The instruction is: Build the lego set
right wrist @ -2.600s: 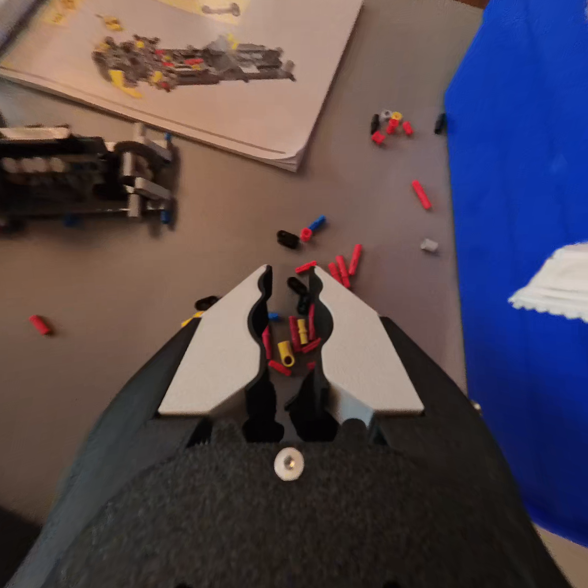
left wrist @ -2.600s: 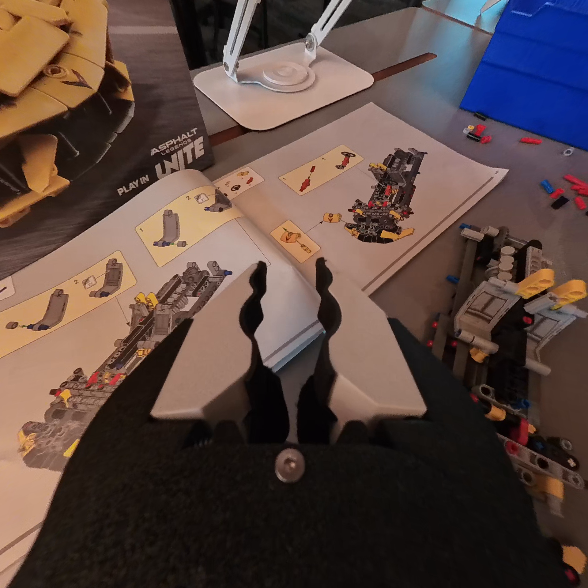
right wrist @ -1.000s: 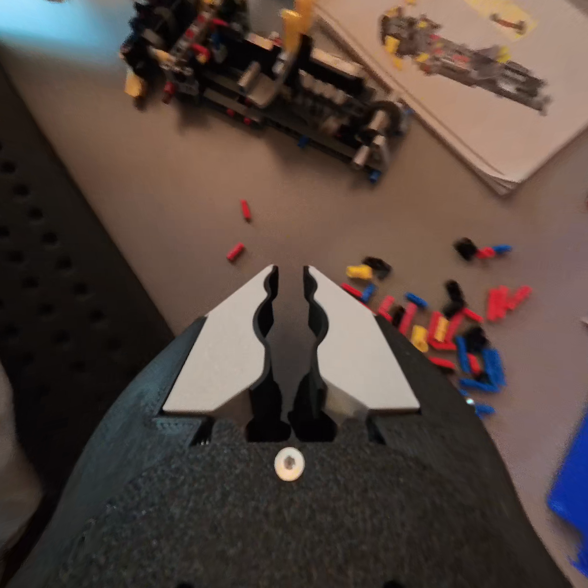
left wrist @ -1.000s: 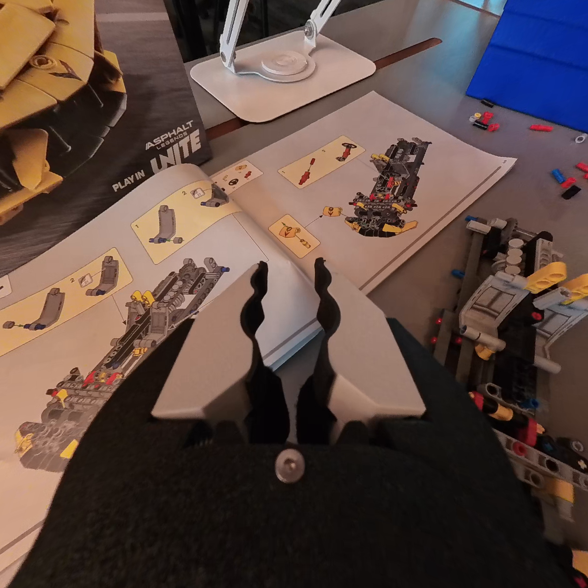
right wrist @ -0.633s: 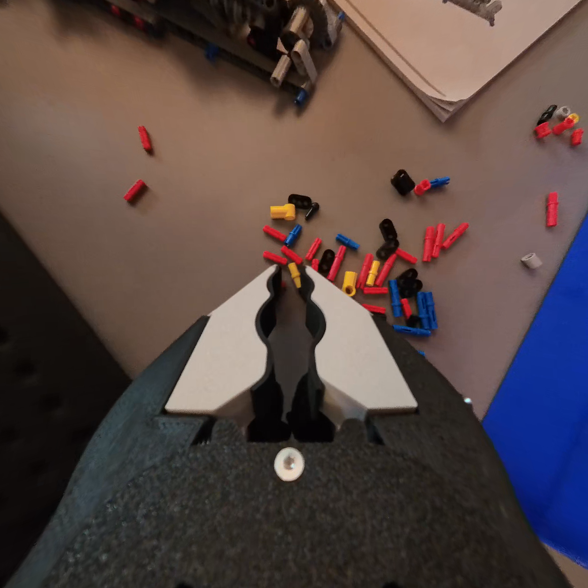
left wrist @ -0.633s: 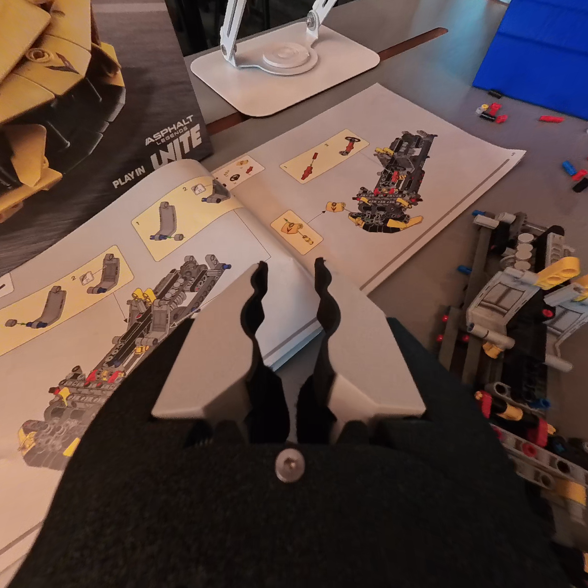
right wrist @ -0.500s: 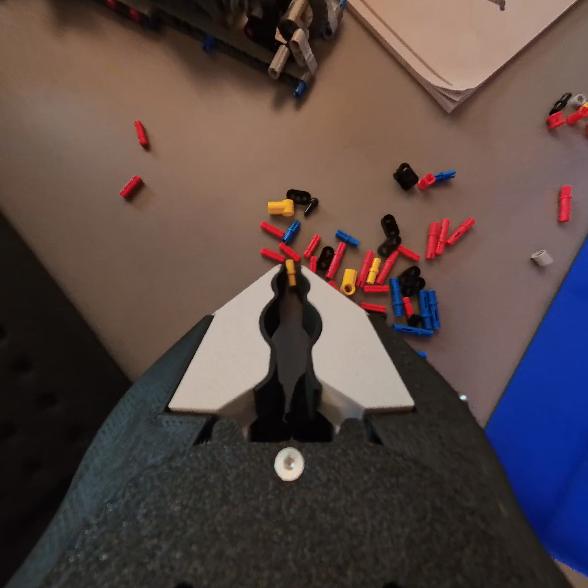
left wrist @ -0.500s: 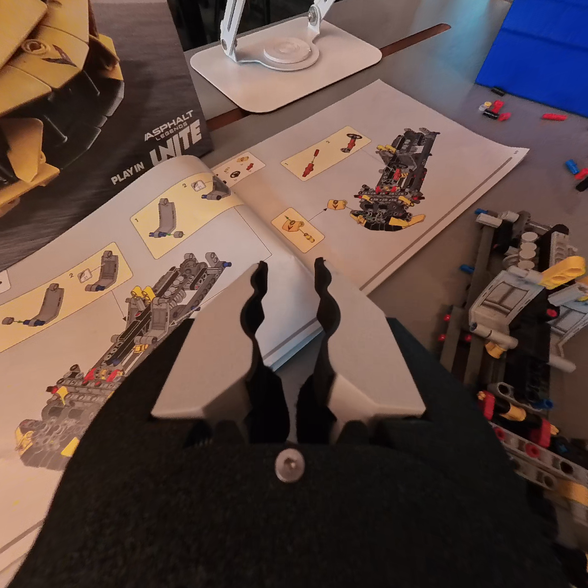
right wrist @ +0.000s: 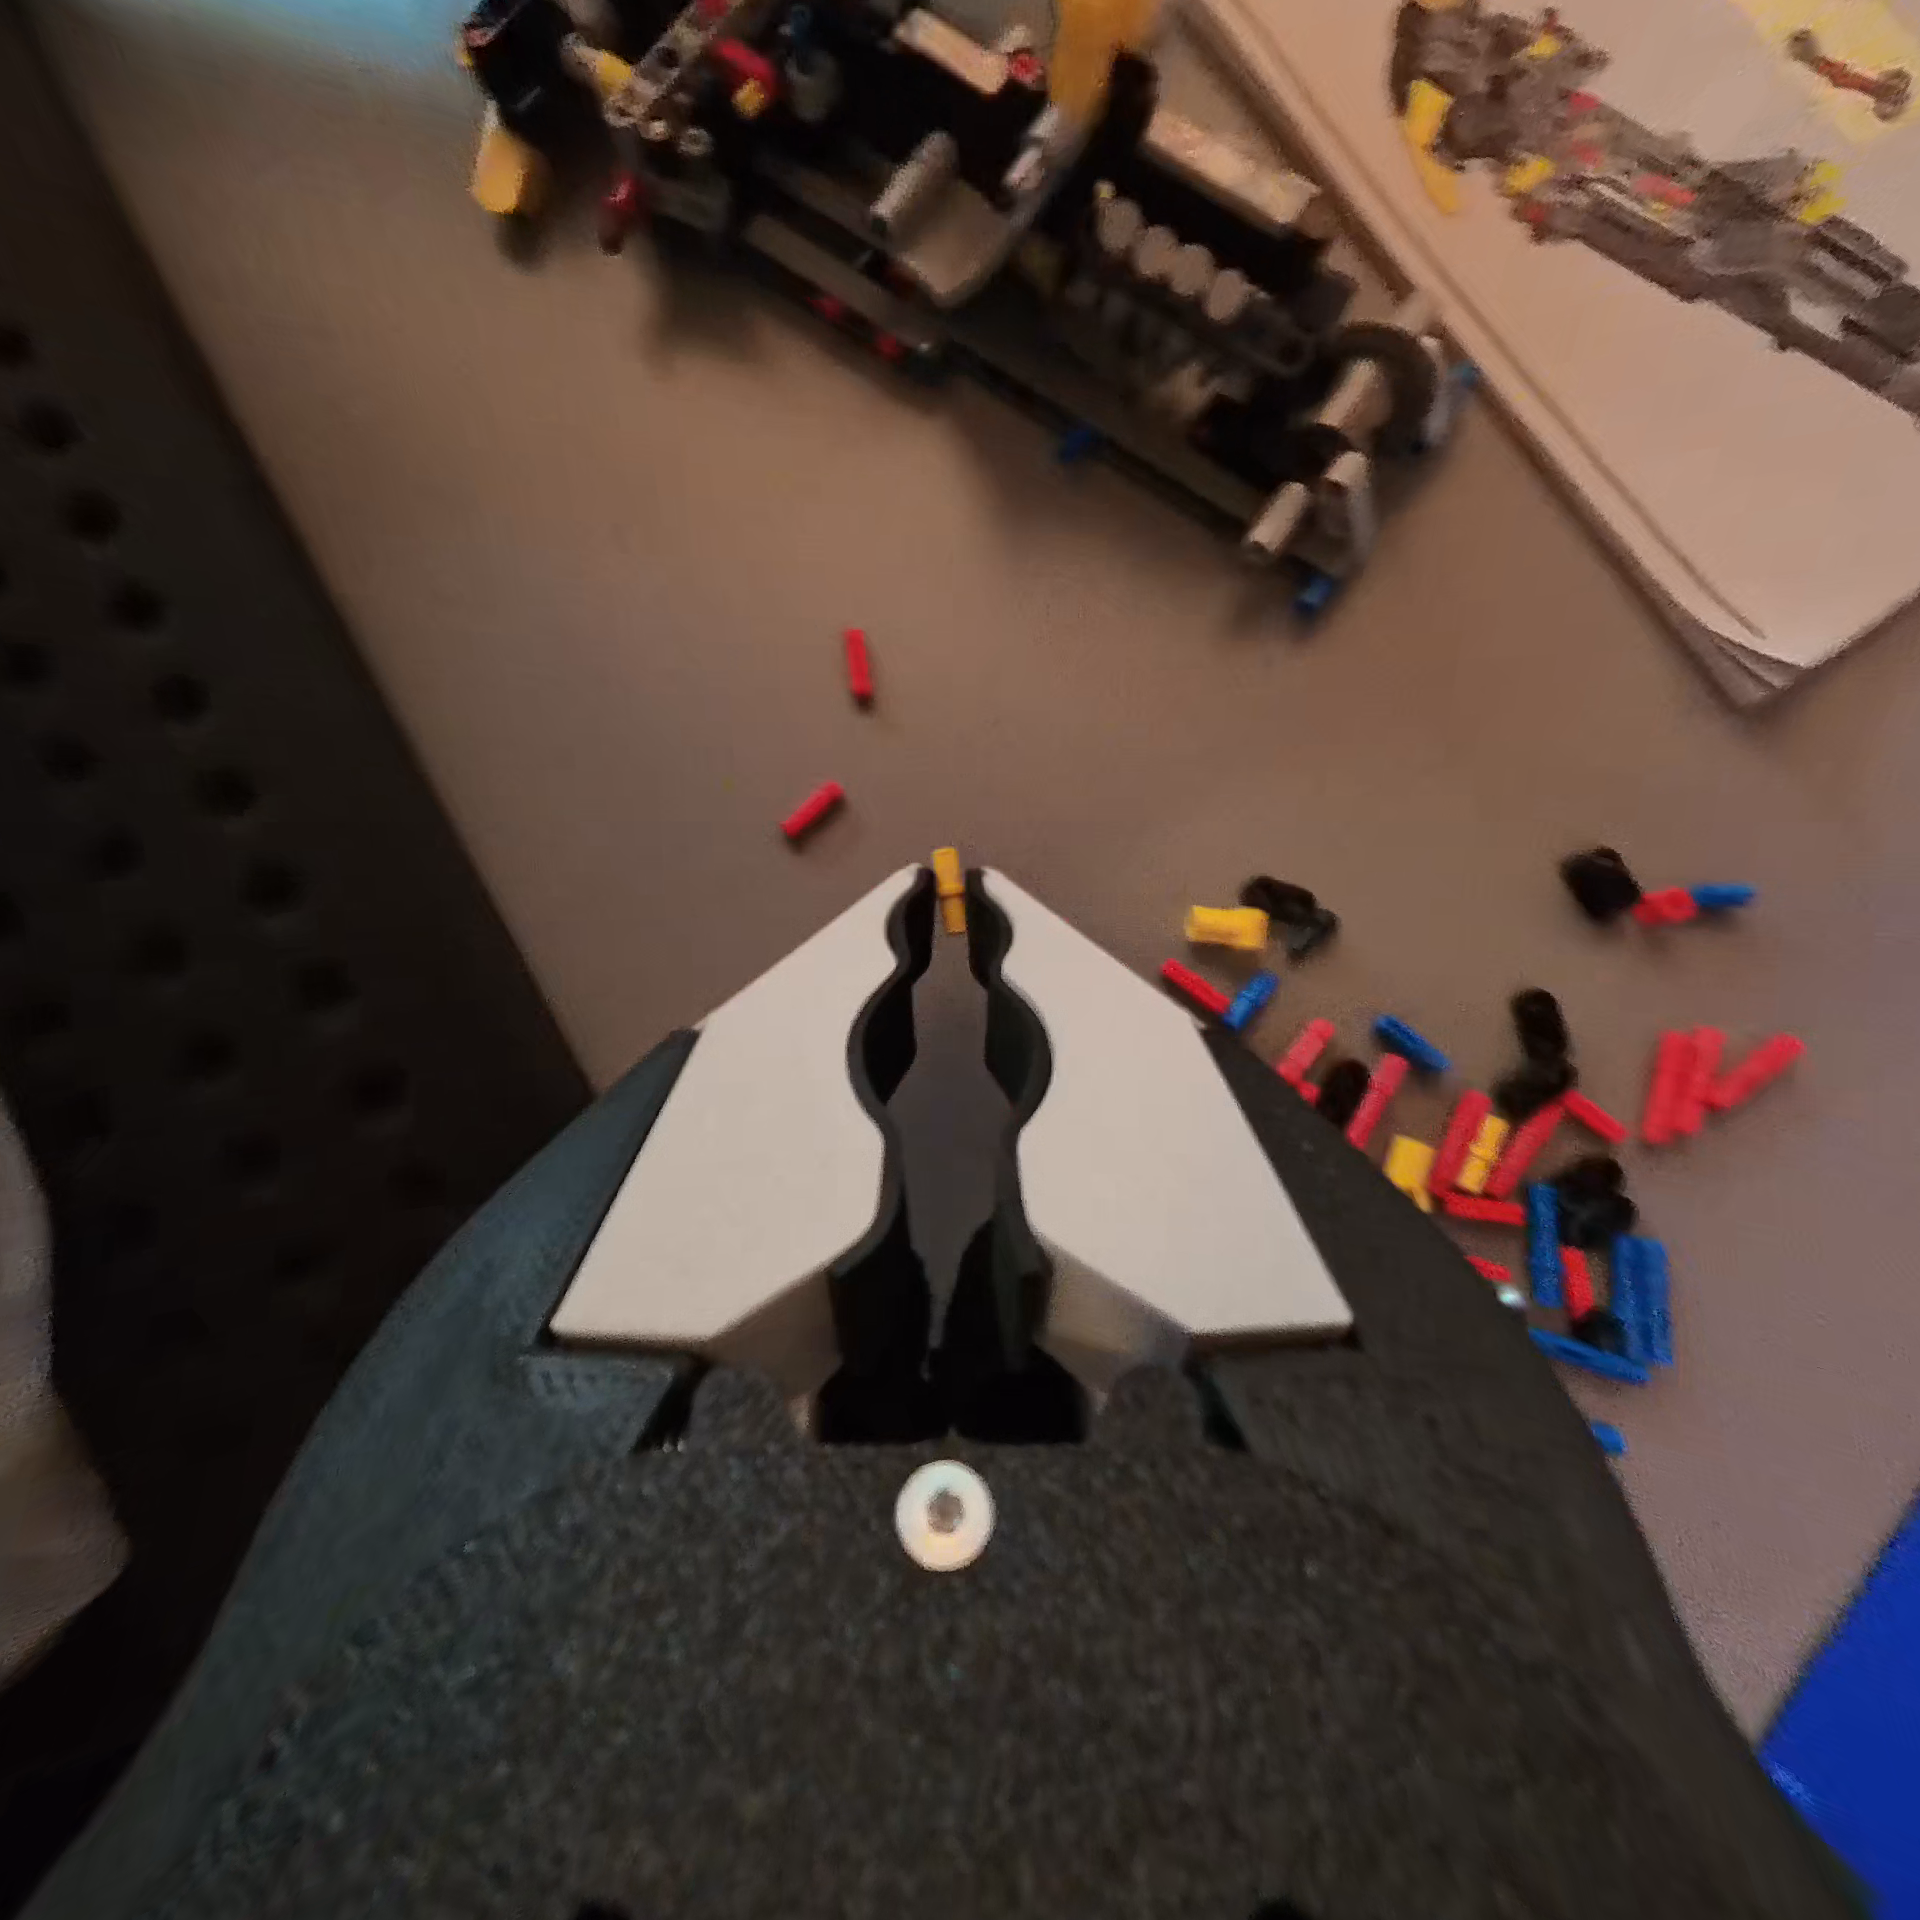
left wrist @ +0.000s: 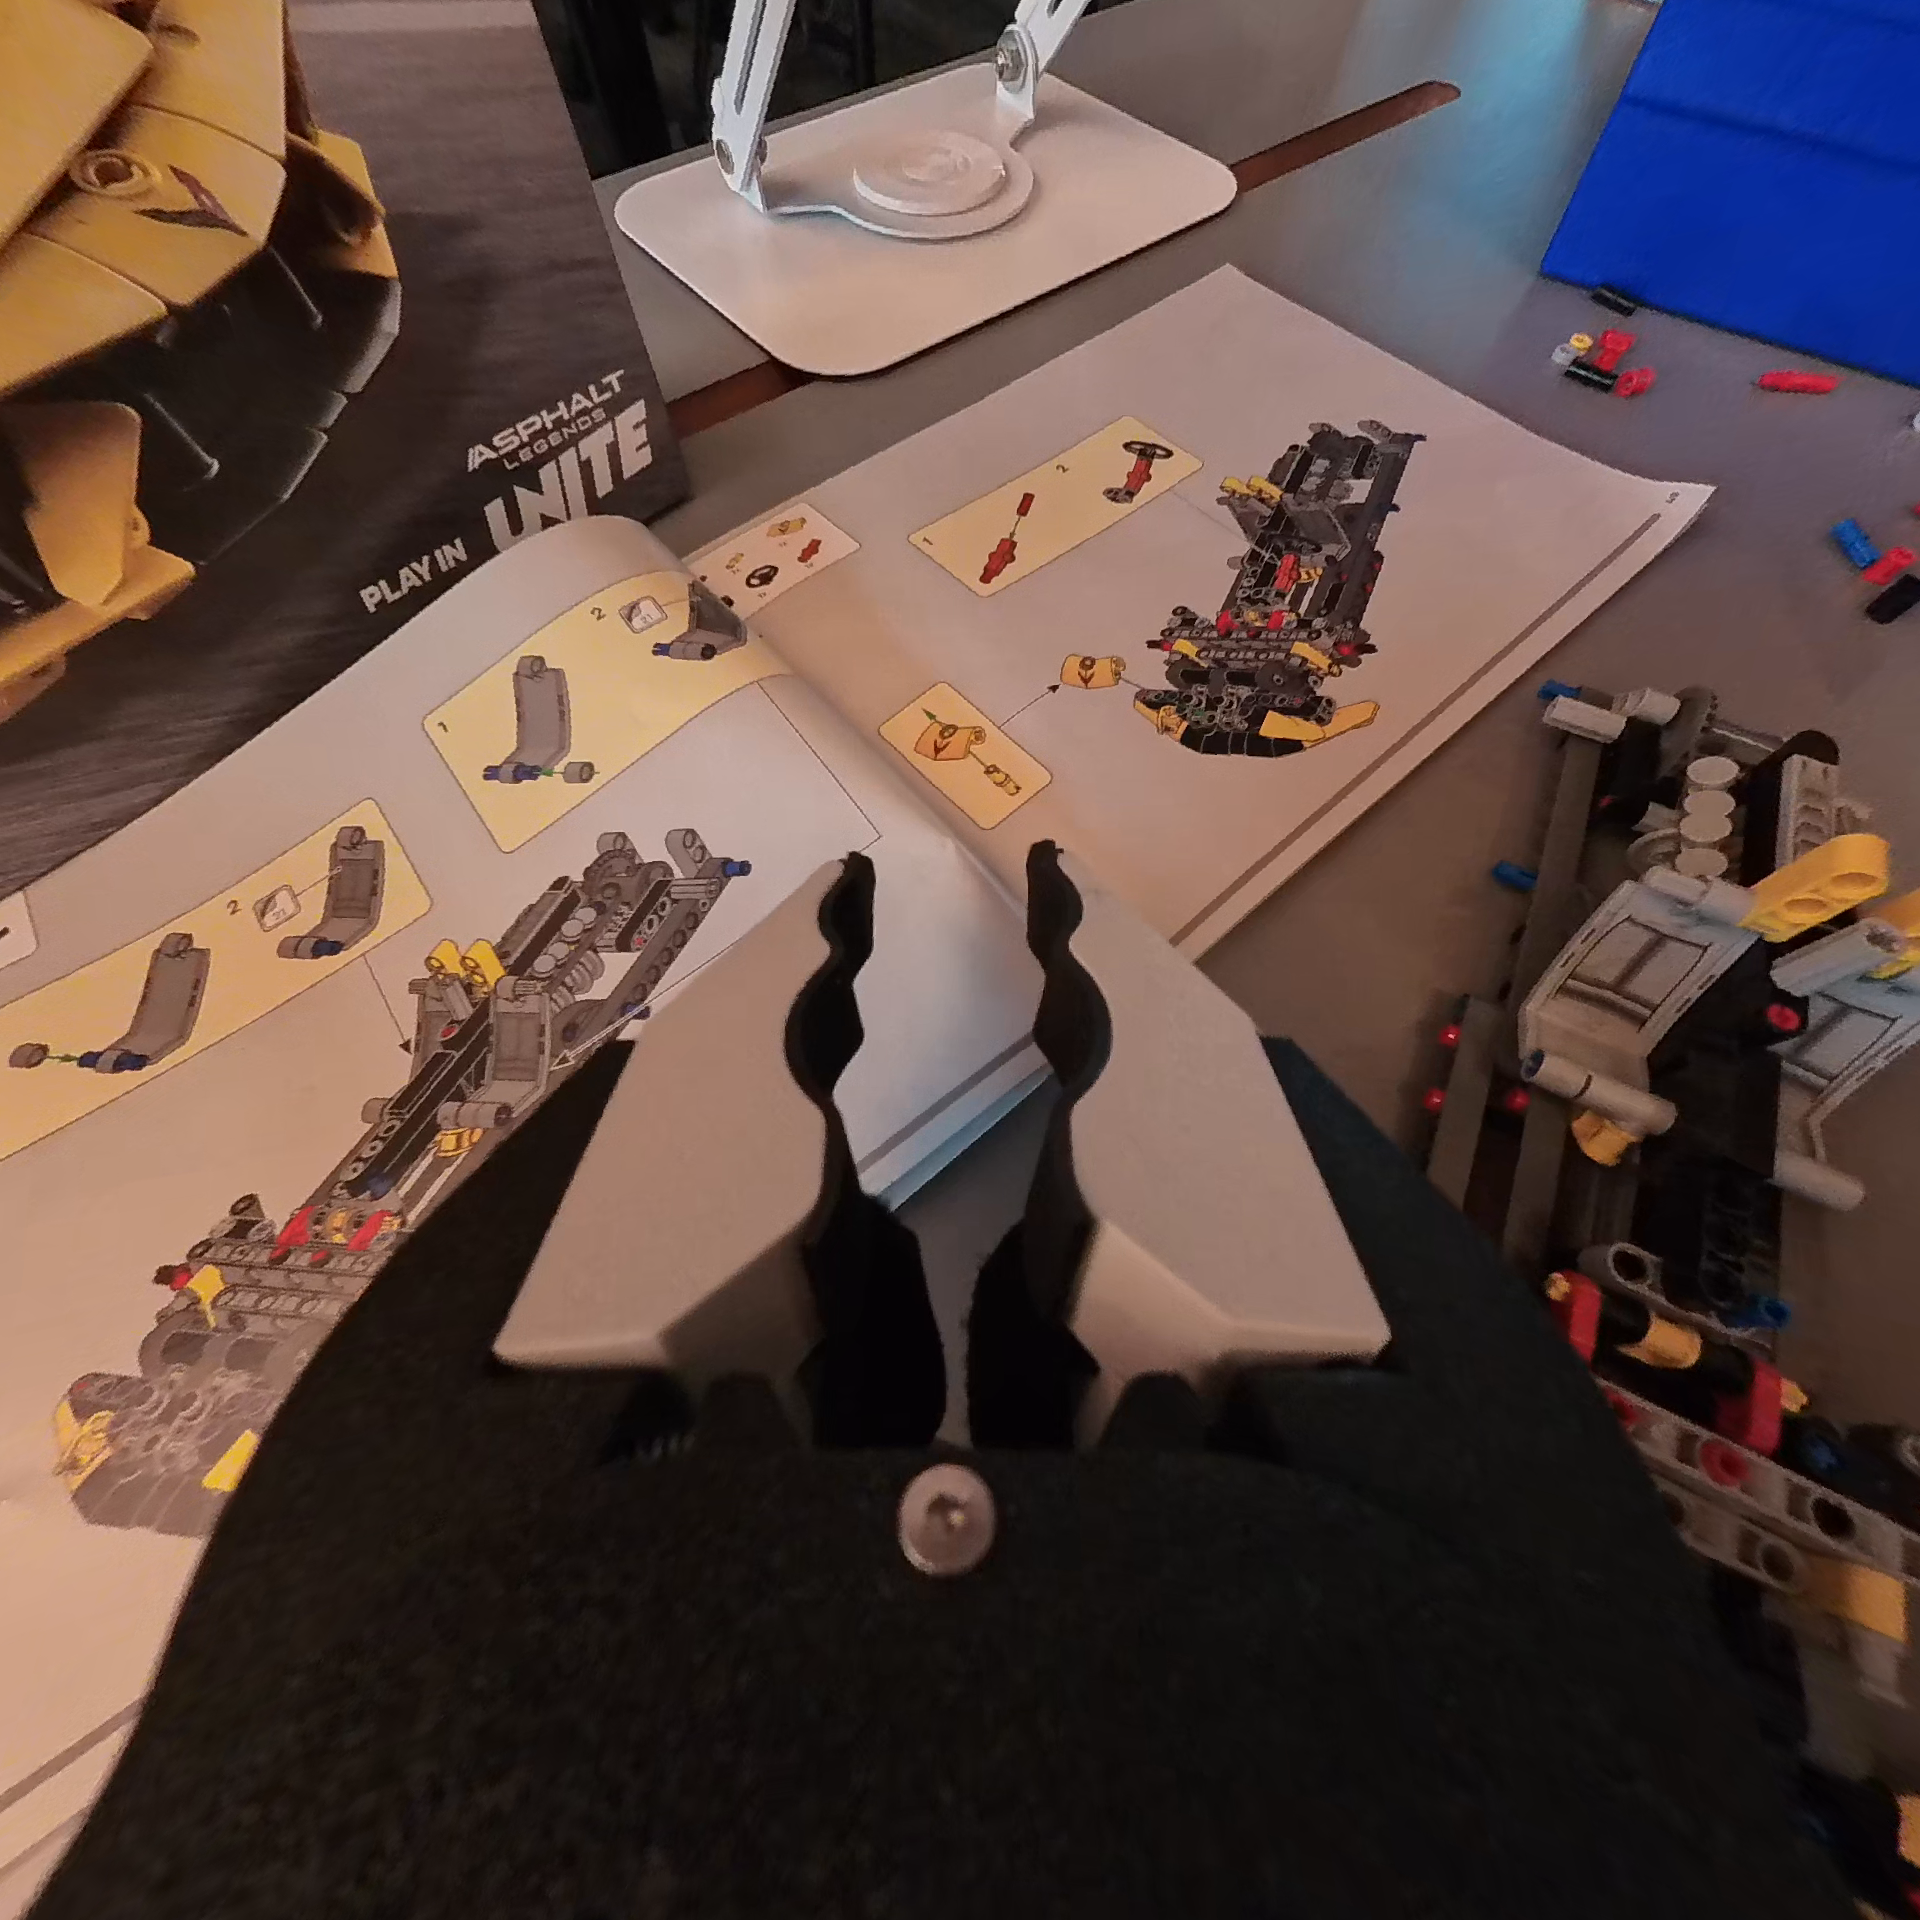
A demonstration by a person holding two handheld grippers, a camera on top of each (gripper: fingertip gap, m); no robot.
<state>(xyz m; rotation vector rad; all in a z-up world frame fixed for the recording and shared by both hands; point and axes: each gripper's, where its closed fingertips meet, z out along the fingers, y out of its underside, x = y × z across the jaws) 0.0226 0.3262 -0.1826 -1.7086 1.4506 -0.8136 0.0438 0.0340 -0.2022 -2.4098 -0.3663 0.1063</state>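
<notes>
Left wrist view: our left hand-held gripper [left wrist: 948,878] hangs over the near edge of the open instruction booklet [left wrist: 1299,436], jaws apart, nothing between them. The part-built chassis [left wrist: 1704,1039] lies on the table [left wrist: 1403,239] just right of the booklet. Beyond the booklet: the set's box [left wrist: 312,312] and a white stand base [left wrist: 925,208]. A few loose pins lie near the blue mat [left wrist: 1766,156].

Right wrist view: our right hand-held gripper [right wrist: 948,883] is clamped on a small yellow pin [right wrist: 947,891], pinched at the very tips with one end poking past them. It is held above the table [right wrist: 623,582], apart from it as far as we can tell. The chassis [right wrist: 1039,260] lies beyond the pin, beside the booklet [right wrist: 1714,364]; the picture is blurred there. The pile of red, blue, black and yellow pins [right wrist: 1507,1122] sits right of the pin; two red pins [right wrist: 831,748] lie ahead.

Handling, our judgement: the pin is rigid, very light, smooth plastic. The tip grip is shallow, so it may twist or shoot out under sideways load. We would press it straight along its axis. The chassis is heavier, stiff, best steadied by its long grey side beams.
</notes>
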